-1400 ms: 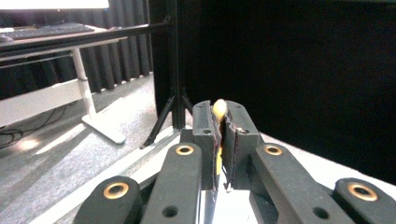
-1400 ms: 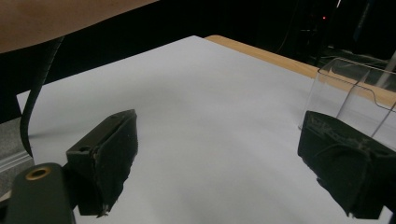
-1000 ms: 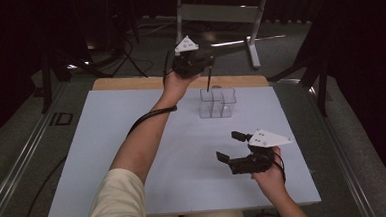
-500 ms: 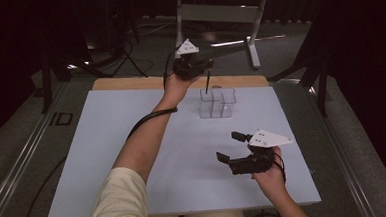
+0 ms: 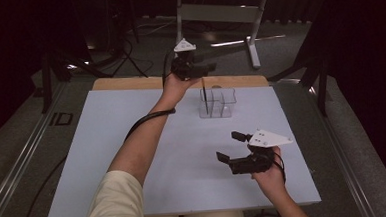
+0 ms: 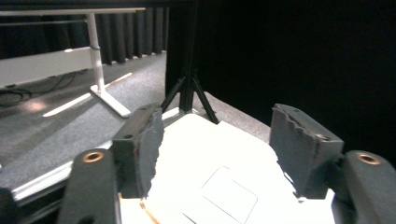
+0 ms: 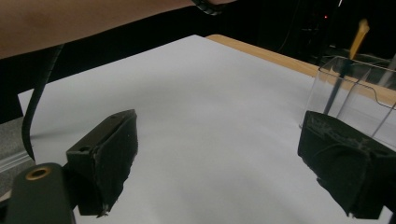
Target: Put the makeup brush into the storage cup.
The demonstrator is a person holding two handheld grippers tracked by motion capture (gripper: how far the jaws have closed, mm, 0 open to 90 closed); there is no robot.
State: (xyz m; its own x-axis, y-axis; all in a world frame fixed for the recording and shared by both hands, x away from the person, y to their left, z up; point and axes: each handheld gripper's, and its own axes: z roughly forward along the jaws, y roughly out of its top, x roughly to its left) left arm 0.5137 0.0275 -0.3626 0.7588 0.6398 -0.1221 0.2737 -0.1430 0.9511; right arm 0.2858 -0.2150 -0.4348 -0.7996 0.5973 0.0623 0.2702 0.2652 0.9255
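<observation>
Standing between grippers: clear organizer (image 5: 218,103)

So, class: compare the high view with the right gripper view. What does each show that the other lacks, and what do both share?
High view alone: the person's right hand holding the right gripper, and the left gripper raised above the far table edge.

Right gripper view alone: the inner faces of its own two black jaws, standing wide apart with nothing between them.

Both: the white table top, the clear compartment box with a thin stick standing in it, and the person's left forearm.
</observation>
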